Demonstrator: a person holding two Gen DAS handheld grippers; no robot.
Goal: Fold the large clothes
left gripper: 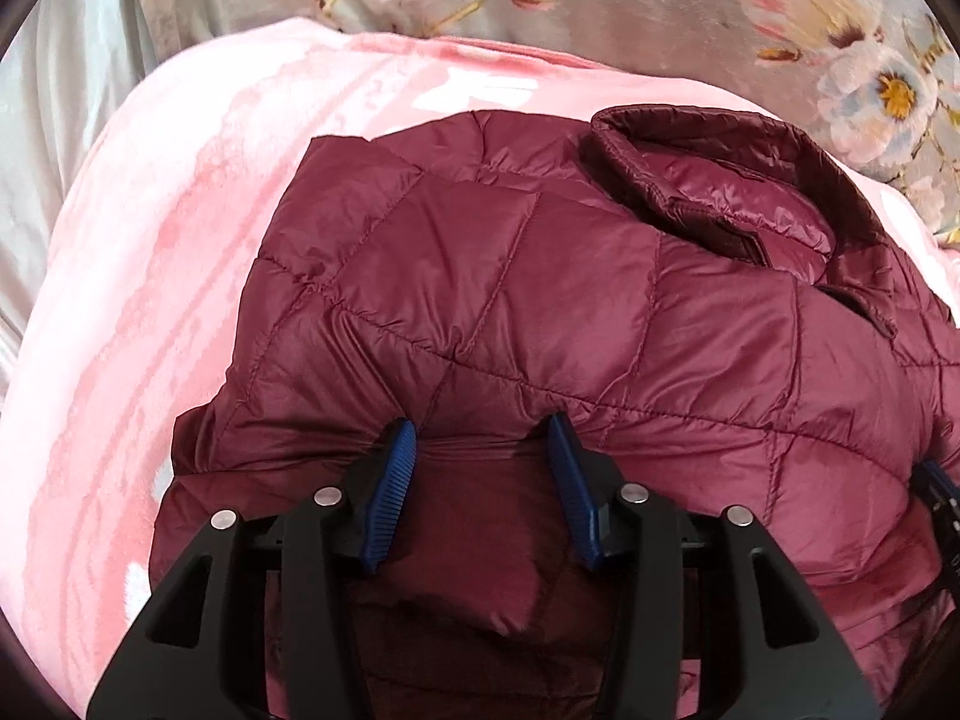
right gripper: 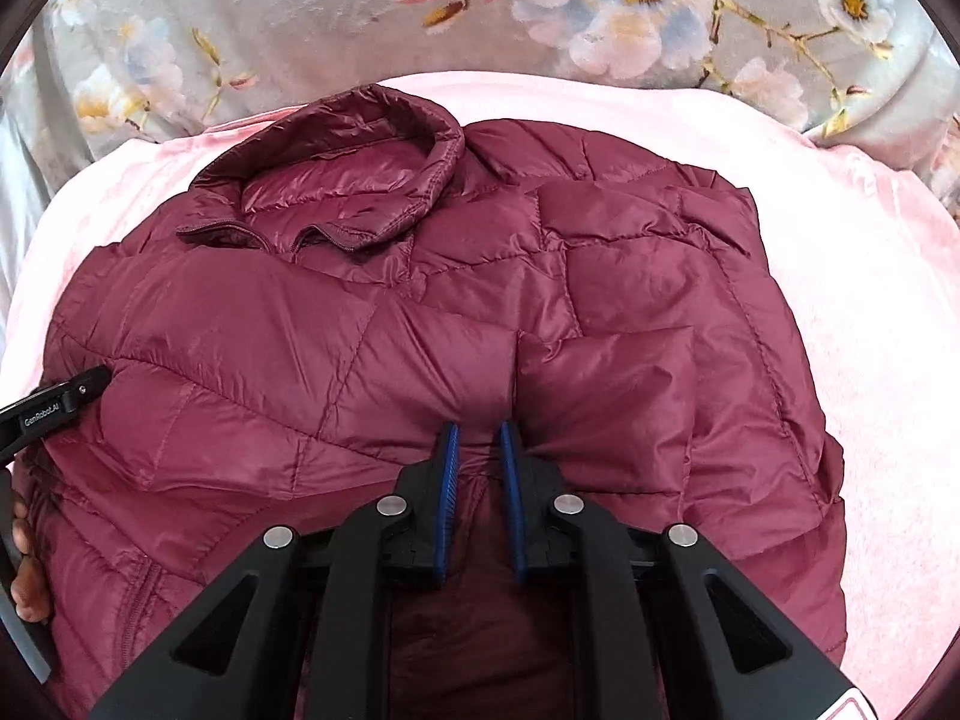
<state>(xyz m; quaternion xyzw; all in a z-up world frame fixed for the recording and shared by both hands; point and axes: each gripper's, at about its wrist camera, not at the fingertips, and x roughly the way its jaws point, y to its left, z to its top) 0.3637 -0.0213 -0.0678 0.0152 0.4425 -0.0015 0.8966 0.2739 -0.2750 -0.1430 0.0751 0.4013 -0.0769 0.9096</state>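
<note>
A maroon quilted puffer jacket (left gripper: 540,300) lies on a pink blanket (left gripper: 150,240), collar (left gripper: 708,180) at the far side. My left gripper (left gripper: 483,432) has its jaws apart, with the folded near edge of the jacket between the blue pads (left gripper: 399,480). In the right wrist view the same jacket (right gripper: 420,330) fills the middle, collar (right gripper: 360,180) at far left. My right gripper (right gripper: 479,435) is nearly closed, pinching a fold of the jacket's near edge. The left gripper's body (right gripper: 54,408) shows at the left edge.
A grey floral cover (right gripper: 300,12) lies beyond the pink blanket (right gripper: 870,330). A silvery fabric (left gripper: 66,90) is at far left in the left wrist view. A hand (right gripper: 27,570) shows at the left edge.
</note>
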